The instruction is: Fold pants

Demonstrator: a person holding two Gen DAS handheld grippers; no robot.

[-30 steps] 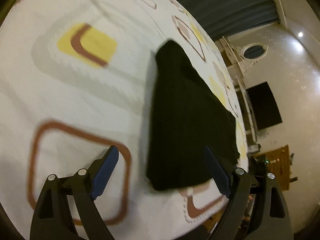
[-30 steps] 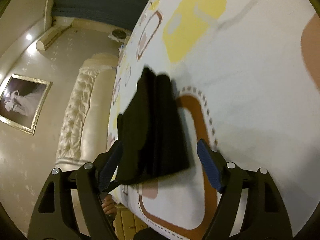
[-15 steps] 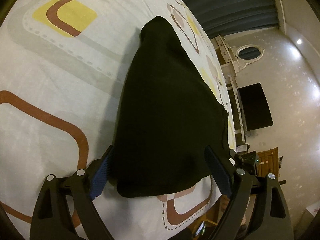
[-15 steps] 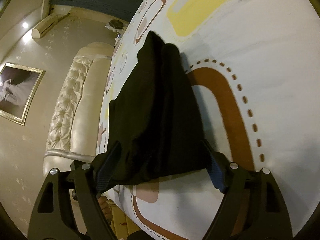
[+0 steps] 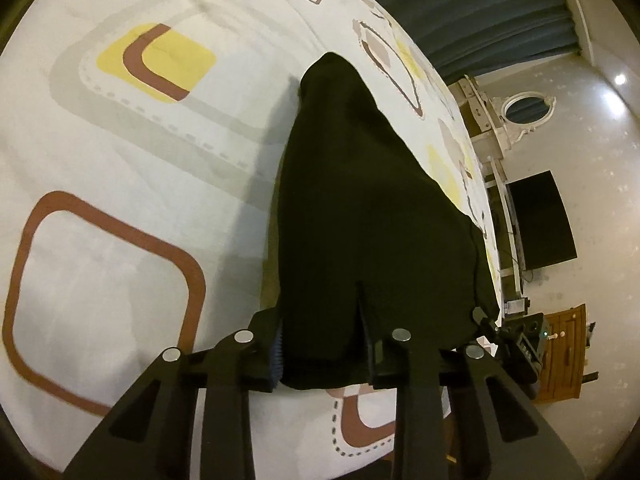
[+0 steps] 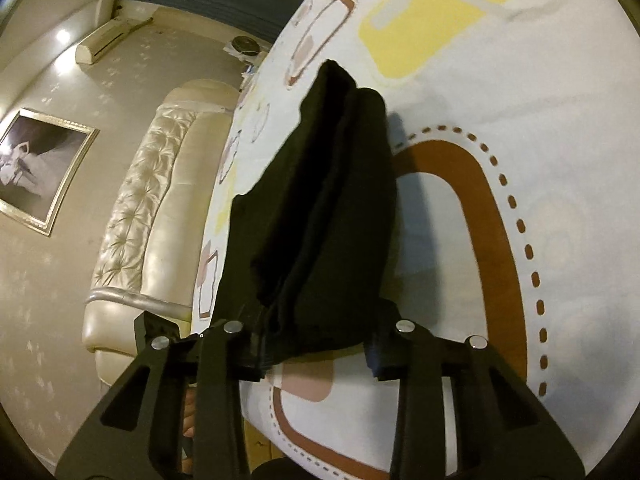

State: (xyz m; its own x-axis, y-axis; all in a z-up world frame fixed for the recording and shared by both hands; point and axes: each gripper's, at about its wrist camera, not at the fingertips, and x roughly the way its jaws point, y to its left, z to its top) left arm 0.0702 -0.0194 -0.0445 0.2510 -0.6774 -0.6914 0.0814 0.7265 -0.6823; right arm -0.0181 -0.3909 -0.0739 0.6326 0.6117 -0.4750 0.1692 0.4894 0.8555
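Left tongs [image 5: 322, 348]: narrowed, pinching the near edge of the pants [image 5: 372, 216]; cloth bunches between the pads. Right tongs [image 6: 316, 350]: partly closed, pants [image 6: 324, 208] hem between them, left pad buried in cloth; grip cannot be confirmed. Pants lie folded on the bed [image 5: 132, 152], running away from its near edge. Bare sheet lies on both sides.

Patterned white bedspread [image 5: 120, 168], dark blue curtain [image 5: 480, 4], cream tufted headboard [image 6: 148, 200], framed picture [image 6: 36, 168], black wall television [image 5: 540, 220], wooden cabinet [image 5: 560, 352], oval mirror [image 5: 524, 110]
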